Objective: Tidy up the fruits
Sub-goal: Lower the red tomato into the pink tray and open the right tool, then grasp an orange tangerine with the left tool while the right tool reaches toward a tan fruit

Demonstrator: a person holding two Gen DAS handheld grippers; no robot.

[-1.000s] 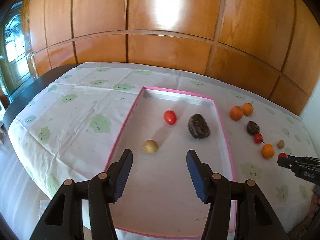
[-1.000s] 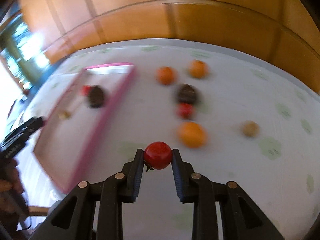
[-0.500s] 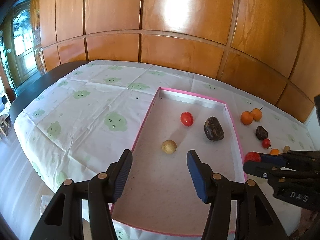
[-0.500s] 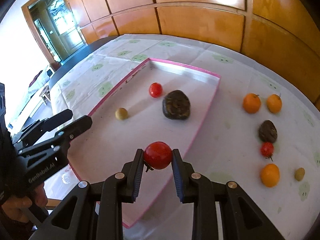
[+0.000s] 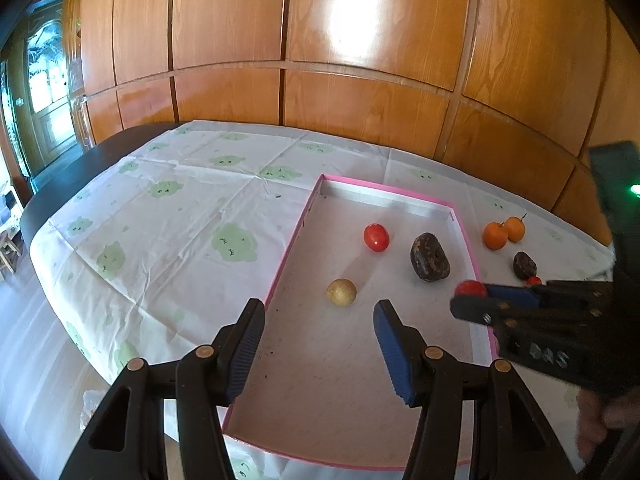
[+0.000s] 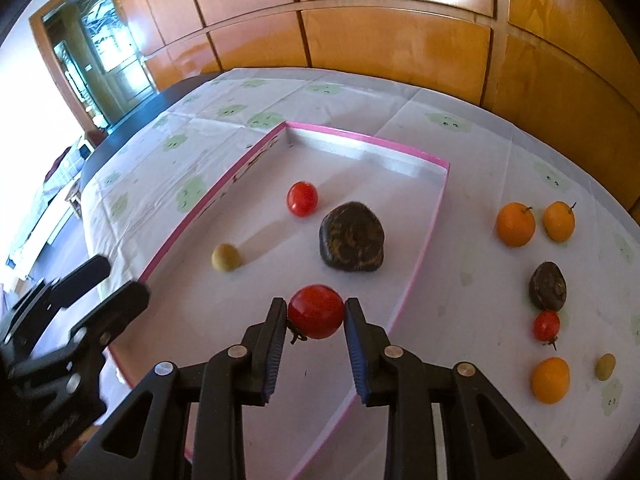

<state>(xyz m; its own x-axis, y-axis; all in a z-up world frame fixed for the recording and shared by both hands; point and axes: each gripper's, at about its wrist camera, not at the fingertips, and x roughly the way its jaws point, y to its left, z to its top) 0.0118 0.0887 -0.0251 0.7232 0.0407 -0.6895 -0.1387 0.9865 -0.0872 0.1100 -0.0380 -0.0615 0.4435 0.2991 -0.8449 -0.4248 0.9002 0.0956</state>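
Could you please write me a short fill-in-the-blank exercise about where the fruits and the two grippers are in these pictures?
1. The right gripper is shut on a ____ tomato.
2. The pink-rimmed tray holds ____ fruits lying on its floor.
3. The left gripper holds ____.
4. The two oranges at the far end lie ____ the tray.

Missing words: red; three; nothing; outside

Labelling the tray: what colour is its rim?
Pink rim, clearest in the right wrist view.

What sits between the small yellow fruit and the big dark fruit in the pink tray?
Nothing: bare tray floor separates the yellow fruit and dark fruit, shown in both views.
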